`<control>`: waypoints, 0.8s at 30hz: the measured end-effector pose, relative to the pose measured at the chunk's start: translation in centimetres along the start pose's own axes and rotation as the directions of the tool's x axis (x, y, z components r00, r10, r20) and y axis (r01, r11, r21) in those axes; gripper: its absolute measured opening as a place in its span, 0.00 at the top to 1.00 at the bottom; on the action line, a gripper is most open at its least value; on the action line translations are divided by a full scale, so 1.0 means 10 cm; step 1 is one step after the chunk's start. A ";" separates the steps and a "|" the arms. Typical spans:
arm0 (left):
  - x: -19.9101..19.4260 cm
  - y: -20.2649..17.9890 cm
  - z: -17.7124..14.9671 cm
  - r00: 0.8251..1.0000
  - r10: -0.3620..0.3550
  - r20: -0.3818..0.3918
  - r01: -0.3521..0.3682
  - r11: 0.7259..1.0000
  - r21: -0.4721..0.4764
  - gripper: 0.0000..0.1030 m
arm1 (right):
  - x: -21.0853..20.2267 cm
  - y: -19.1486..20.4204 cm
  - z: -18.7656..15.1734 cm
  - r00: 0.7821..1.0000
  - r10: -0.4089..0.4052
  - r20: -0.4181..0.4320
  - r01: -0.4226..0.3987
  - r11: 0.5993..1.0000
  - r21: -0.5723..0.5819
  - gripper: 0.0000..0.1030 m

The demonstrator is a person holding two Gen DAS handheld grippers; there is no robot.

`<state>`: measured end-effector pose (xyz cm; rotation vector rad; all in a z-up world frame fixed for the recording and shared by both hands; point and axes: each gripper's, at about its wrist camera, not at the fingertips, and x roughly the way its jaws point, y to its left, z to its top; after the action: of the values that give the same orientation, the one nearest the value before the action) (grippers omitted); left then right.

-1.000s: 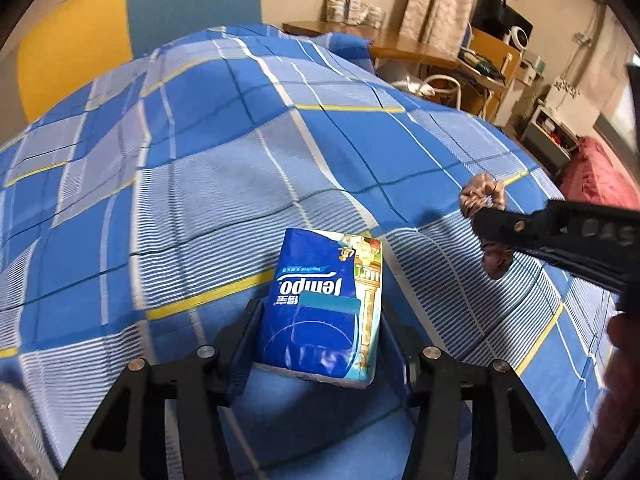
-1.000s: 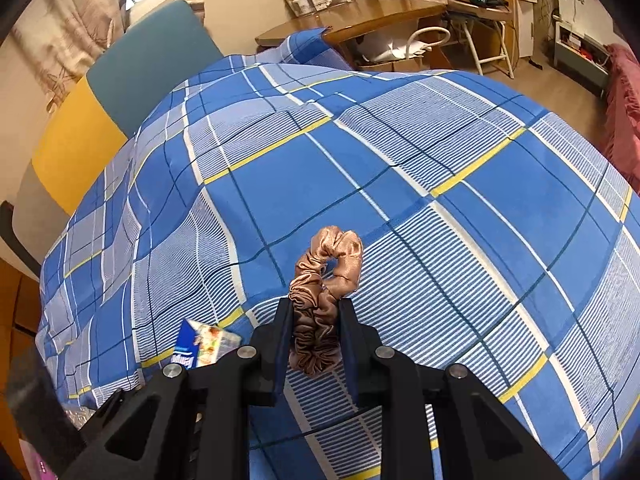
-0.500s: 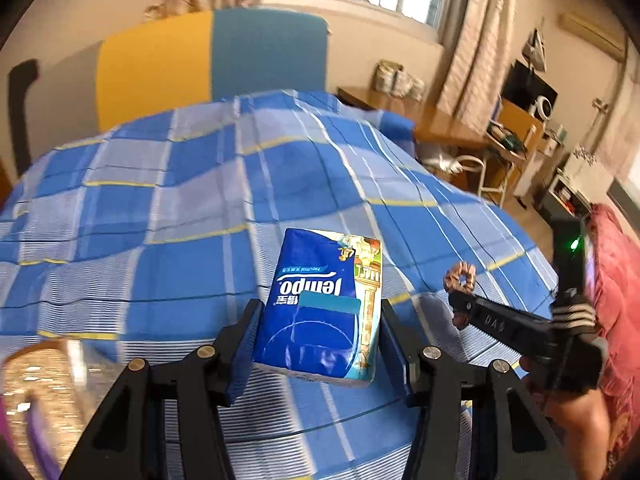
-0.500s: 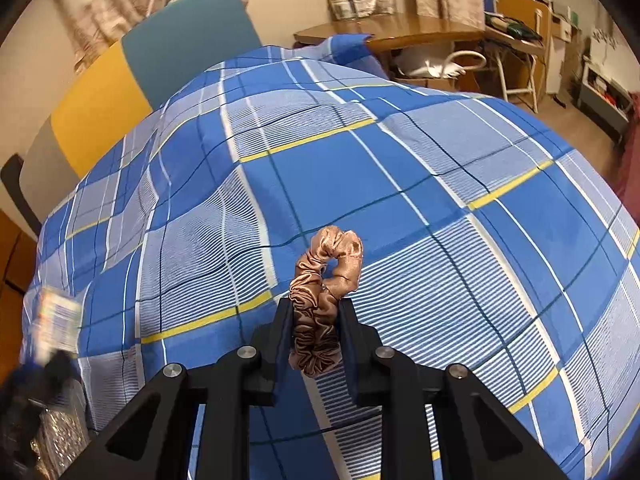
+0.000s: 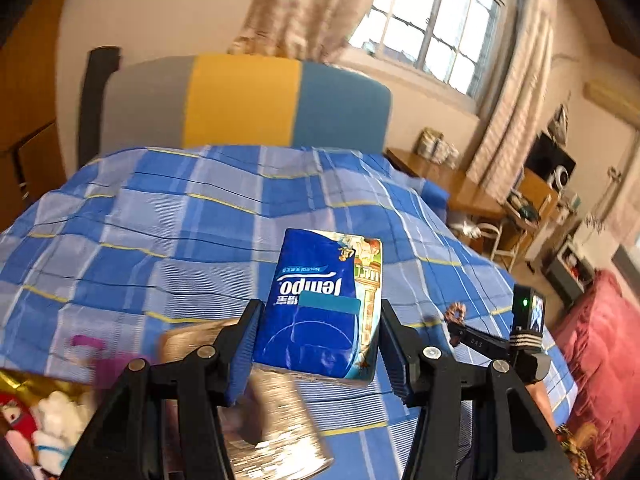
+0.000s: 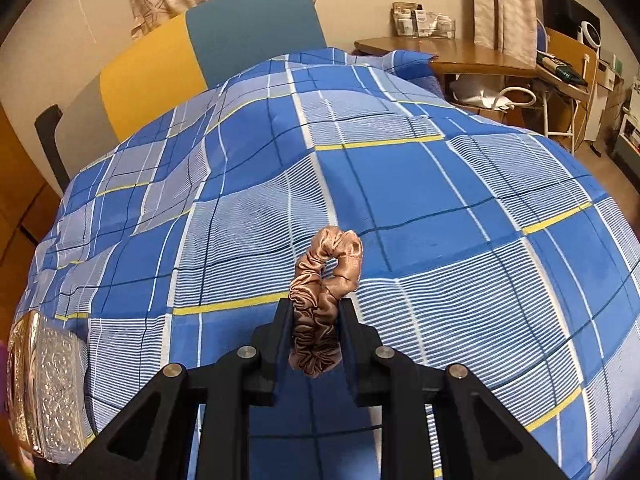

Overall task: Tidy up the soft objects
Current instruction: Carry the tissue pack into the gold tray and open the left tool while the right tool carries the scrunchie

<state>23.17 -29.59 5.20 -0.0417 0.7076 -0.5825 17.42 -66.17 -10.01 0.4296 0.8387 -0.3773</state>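
Tissue pack (image 5: pixel 322 306), blue with "Tempo" lettering upside down, sits clamped between the left gripper (image 5: pixel 320 344) pads, jaws partly spread to the pack's width. Pack pokes forward past the fingertips and is held in the air above the blue plaid bedspread (image 5: pixel 168 232).

Scrunchie (image 6: pixel 322 300), tan satin, is pinched in the right gripper (image 6: pixel 316 332); jaws nearly closed, fabric bunched between the pads, the loop sticking up and forward of the tips. The left view also catches the scrunchie (image 5: pixel 456 314) off to the lower right of the pack, at the tip of the right gripper (image 5: pixel 458 330), which is held over the bedspread.

Below and left of the left gripper: a shiny embossed silver box (image 5: pixel 276 416), blurred, directly under the pack and fingers. Further left, soft toys (image 5: pixel 44 424) and something purple (image 5: pixel 100 360), too smeared to identify. The right view shows the same silver box (image 6: pixel 48 392) at its far lower left, on the bedspread (image 6: pixel 400 184) edge.

Ahead of both grippers: headboard (image 5: pixel 244 104) in grey, yellow and teal panels. To the right and beyond, a wooden desk (image 6: pixel 460 54) with a clear organiser on it. Red fabric (image 5: pixel 596 344) lies to the far right of the left gripper.
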 end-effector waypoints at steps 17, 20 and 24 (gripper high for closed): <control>-1.16 2.31 -0.68 0.970 0.242 -0.008 -0.234 0.930 -0.283 0.46 | -0.16 0.18 -0.05 0.992 -0.029 0.122 0.041 0.994 -0.098 0.79; -1.23 2.53 -0.94 0.967 0.250 -0.045 -0.252 0.924 -0.288 0.46 | -0.27 0.27 -0.05 0.987 -0.022 0.158 0.041 0.992 -0.120 0.79; -1.26 2.73 -1.23 0.964 0.253 -0.082 -0.266 0.919 -0.291 0.45 | -0.42 0.44 -0.11 0.988 -0.014 0.157 0.040 0.986 -0.162 0.79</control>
<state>21.24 1.84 -2.87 -0.2155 0.8241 -0.2174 16.29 -61.21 -6.47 0.2322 0.7178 -0.3587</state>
